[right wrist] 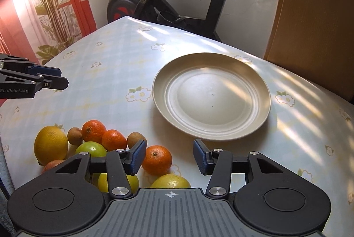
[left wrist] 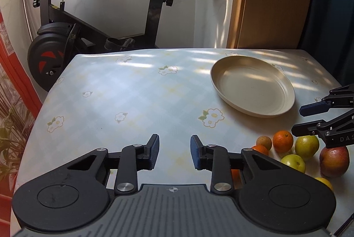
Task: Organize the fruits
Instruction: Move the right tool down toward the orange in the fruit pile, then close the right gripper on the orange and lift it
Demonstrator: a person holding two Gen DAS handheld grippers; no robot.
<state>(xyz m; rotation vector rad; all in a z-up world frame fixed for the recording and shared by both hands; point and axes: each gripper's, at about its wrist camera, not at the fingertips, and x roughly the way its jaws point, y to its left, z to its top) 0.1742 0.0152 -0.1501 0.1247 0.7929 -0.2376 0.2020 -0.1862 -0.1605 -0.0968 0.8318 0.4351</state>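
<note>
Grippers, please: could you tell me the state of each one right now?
Left gripper: open, nothing between its pads.
Right gripper: open, holding nothing.

Oranges (right wrist: 156, 159), green citrus (right wrist: 90, 148), a yellow lemon (right wrist: 50, 144), small brown fruits (right wrist: 136, 139) and a reddish apple (left wrist: 334, 161) lay clustered by the counter's near edge; the beige plate (right wrist: 211, 96) sat empty beyond, apart.

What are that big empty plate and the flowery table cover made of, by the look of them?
The plate looks like brushed metal, maybe aluminium or steel: a dull silvery sheen, faint concentric rings and soft reflections. It might be metallic-coated plastic. The table cover looks like glossy vinyl or oilcloth: a printed check-and-flower pattern, with sunlight glaring off a smooth, wipeable surface.
</note>
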